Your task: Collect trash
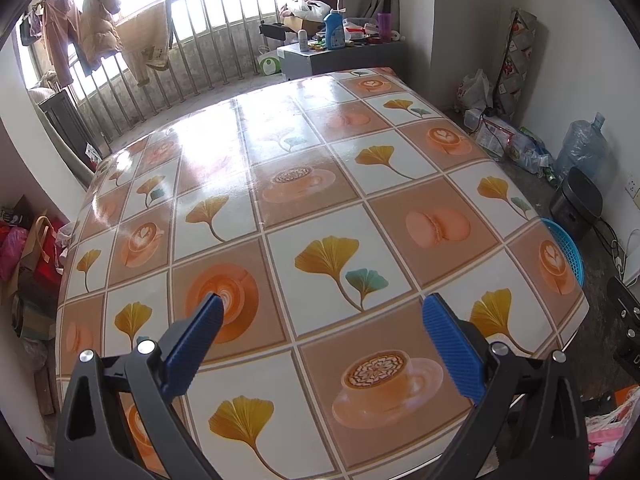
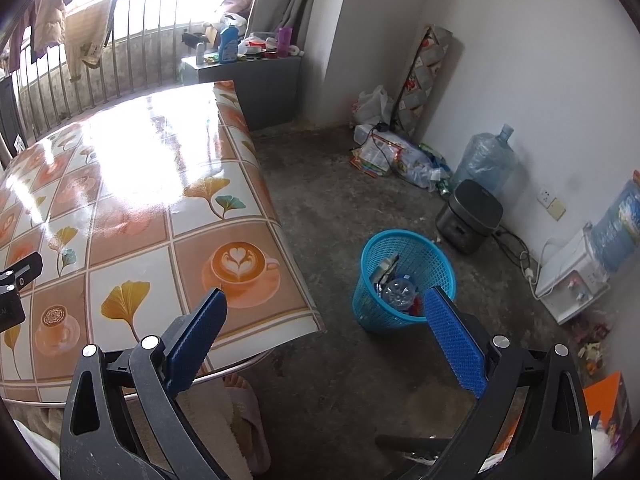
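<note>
Left gripper [image 1: 322,310]: jaws spread wide, nothing between them, held above the near part of the table [image 1: 280,168], over the patterned tablecloth. No trash shows on the cloth within this view.

Right gripper [image 2: 326,304]: jaws likewise wide apart and empty, held off the table's near right corner, above the bare floor [image 2: 340,208]. Its left finger sits over the table edge; its right finger overlaps the near rim of the blue basket [image 2: 376,312].

The basket stands upright on the floor, just right of the table and apart from it. Inside it lie a crushed clear bottle [image 2: 398,292] and wrappers [image 2: 384,270], below and beyond the right gripper's fingertips, toward the right-hand finger.

Farther from the table, against the wall, a loose heap of bags and packaging [image 2: 396,156] lies on the floor.
</note>
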`<state>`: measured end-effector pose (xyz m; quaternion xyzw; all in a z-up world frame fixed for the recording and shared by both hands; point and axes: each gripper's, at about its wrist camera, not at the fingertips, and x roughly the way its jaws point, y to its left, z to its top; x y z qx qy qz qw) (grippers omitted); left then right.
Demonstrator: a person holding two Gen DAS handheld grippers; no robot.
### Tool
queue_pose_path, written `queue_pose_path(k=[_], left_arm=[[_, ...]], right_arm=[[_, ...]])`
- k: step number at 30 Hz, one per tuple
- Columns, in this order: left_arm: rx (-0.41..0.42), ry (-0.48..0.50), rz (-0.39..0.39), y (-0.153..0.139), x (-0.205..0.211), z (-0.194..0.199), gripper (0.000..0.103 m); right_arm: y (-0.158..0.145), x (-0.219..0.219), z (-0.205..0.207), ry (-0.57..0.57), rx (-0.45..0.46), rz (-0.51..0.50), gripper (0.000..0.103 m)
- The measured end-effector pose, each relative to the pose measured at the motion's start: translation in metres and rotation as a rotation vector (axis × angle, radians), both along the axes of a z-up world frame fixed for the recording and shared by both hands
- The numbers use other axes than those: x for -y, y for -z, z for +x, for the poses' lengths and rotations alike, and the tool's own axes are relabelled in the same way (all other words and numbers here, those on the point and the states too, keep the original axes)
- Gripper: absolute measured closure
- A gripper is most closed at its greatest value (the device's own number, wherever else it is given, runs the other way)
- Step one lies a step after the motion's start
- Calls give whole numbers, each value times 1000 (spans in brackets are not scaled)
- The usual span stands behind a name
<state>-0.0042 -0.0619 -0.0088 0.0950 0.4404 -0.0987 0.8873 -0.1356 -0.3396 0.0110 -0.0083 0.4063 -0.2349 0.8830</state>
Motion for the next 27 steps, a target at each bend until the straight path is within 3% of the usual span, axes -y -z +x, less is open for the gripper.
queue_pose_path(k=[27], left_arm=[[-11,22,-1,1,5,-1,6]], right_arm=[[0,6,-3,1,-6,-12,8]])
